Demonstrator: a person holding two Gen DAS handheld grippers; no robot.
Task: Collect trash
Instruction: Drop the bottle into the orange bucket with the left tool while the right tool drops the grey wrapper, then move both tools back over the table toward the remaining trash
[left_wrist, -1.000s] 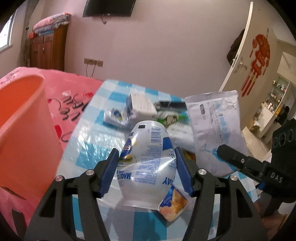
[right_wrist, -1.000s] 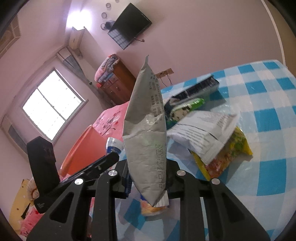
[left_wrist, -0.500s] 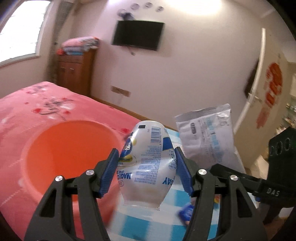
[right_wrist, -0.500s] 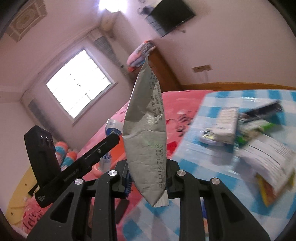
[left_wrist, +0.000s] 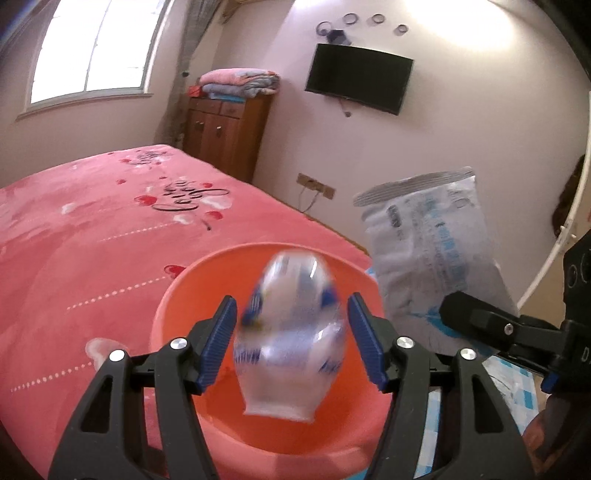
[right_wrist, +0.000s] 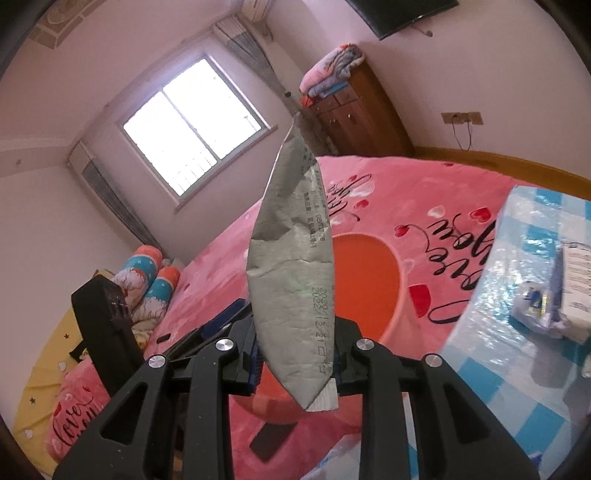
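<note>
Left tongs (left_wrist: 291, 338) now apart, pouch (left_wrist: 291, 332) dropping (blurred) into orange bin (left_wrist: 173, 295) | right tongs (right_wrist: 295, 363) clamped on wrapper (right_wrist: 295, 280), which I'd release next.

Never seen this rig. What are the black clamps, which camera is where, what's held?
No robot here: a person holds two-finger tongs in each hand, each with a fisheye camera looking along its fingers. The left wrist view shows the left tongs open; a blurred white and blue pouch sits between the fingers, apart from both, over the orange bin, probably dropping in. The right wrist view shows the right tongs shut on a grey packet. A pink bed lies behind the bin; more wrappers lie on the checked table.
</note>
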